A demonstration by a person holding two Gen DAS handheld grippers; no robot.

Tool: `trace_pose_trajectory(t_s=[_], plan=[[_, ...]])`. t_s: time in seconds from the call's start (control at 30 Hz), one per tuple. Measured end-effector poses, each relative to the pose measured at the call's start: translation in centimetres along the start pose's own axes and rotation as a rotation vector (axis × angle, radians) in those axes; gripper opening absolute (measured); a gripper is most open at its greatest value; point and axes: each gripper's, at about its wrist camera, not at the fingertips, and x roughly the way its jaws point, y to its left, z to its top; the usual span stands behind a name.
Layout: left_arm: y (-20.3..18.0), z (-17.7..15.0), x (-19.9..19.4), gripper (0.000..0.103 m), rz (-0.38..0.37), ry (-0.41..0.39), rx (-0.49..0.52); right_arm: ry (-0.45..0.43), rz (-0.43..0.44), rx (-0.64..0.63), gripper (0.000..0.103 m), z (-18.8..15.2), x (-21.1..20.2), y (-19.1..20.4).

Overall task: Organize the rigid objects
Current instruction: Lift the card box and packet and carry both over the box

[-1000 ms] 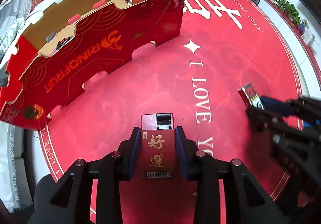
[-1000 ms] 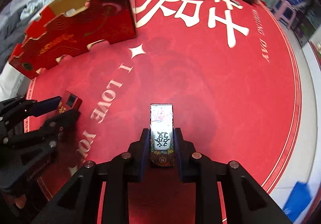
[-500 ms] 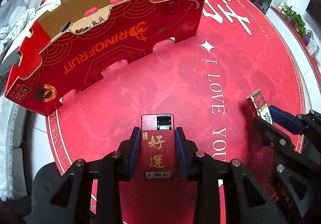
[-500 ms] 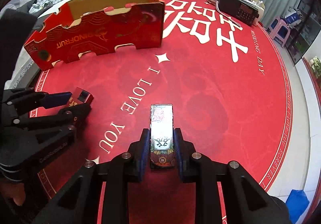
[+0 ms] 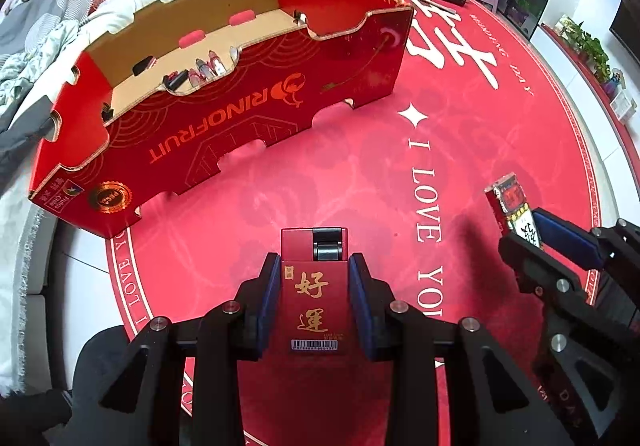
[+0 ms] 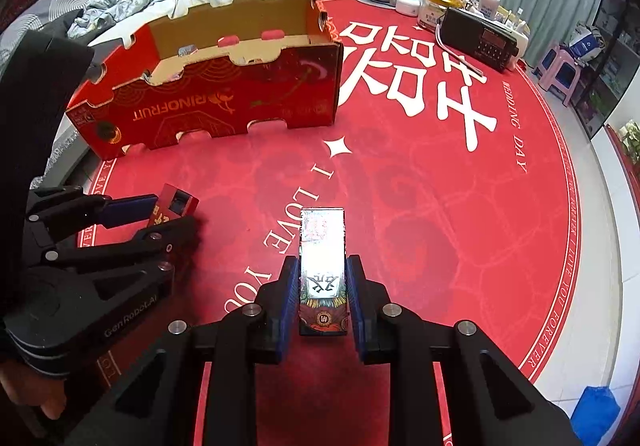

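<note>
We carry one small box in each gripper above the red table. The left gripper (image 5: 314, 292) has its jaws pinching the red box with gold characters (image 5: 313, 288), and the right gripper (image 6: 322, 288) has its jaws pinching the slim silver-faced box (image 6: 322, 266). Both boxes point forward, long axis along the fingers. The open cardboard box (image 5: 224, 114) stands at the far left edge of the table, ahead and to the left of both. We judge the left gripper is nearer, so it should deliver first.
</note>
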Motion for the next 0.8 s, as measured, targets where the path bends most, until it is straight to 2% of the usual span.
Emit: trace_pose_trajectory(t_s=[0.33,0.63,0.8], plan=[[1.8,1.8,-2.5,0.037,0.015,-0.070,-0.049,-0.079,0.033,0.011,0.025,2.6,-1.9,0.4],[5.4,5.5,-4.9,0.037,0.059,-0.154,-0.131,-0.202,0.112,0.007,0.025,8.4,-3.6,1.8],[8.1,8.0,-5.4,0.037,0.087,-0.184,-0.188,-0.240,0.137,-0.020,0.025,12.1,-3.5,3.2]])
